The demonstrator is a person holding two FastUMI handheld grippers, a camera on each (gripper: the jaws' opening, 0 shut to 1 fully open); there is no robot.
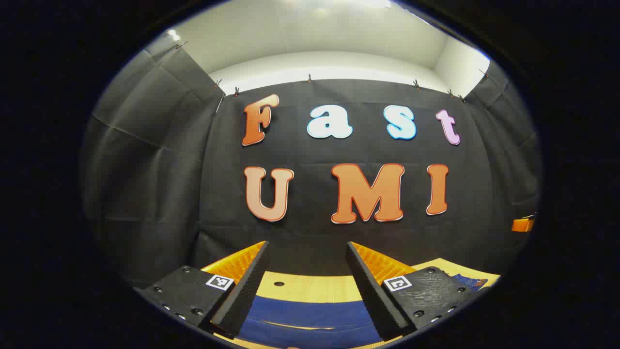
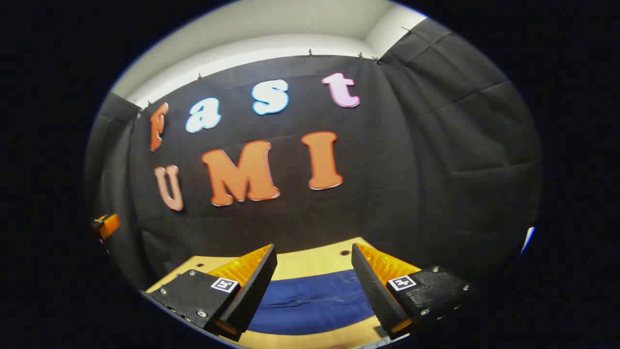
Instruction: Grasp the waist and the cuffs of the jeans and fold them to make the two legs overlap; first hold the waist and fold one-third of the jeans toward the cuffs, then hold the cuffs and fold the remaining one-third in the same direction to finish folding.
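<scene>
in the left gripper view, the left hand-held gripper (image 1: 307, 264) is held wide open with nothing between its fingers, above blue jeans (image 1: 310, 317) lying flat on a pale wooden bench (image 1: 310, 288). in the right gripper view, the right hand-held gripper (image 2: 314, 266) is likewise spread wide and empty, above the jeans (image 2: 315, 300) on the bench (image 2: 310, 264).

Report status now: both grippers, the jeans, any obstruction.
Left gripper open, holding nothing. Right gripper open, holding nothing. Jeans flat on the wooden table, ungrasped. No obstruction seen.
</scene>
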